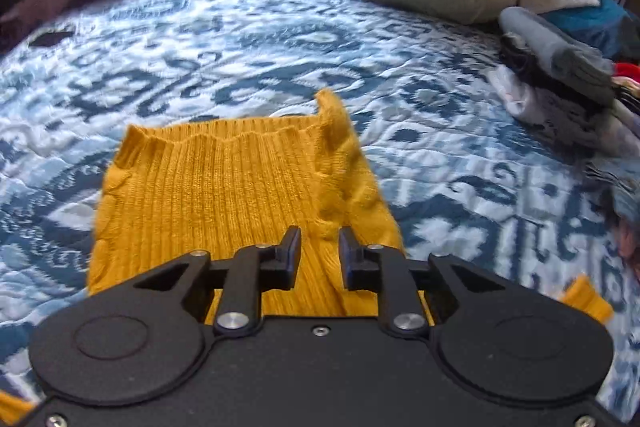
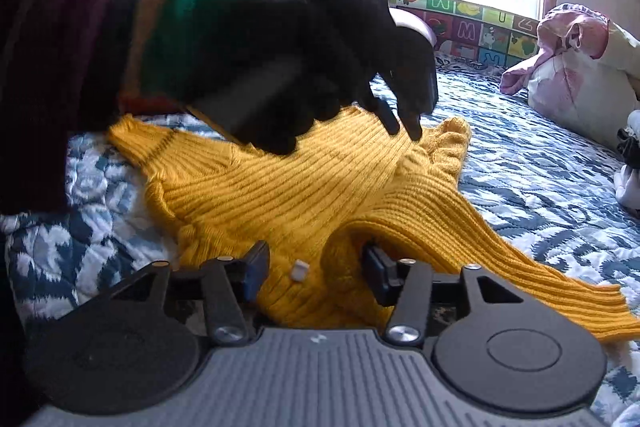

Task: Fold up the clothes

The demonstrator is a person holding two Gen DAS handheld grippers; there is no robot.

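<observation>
Right wrist: ribbed mustard knit sweater (image 2: 280, 195)

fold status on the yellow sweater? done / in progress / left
Done: the yellow sweater lies spread on the quilted bed cover, with one sleeve crossed over the body. In hand: both grippers are open over the knit, the left gripper over the ribbed part, the right gripper astride a bunched fold. Left: it isn't a compact fold yet; the sleeve end still trails off sideways.
</observation>
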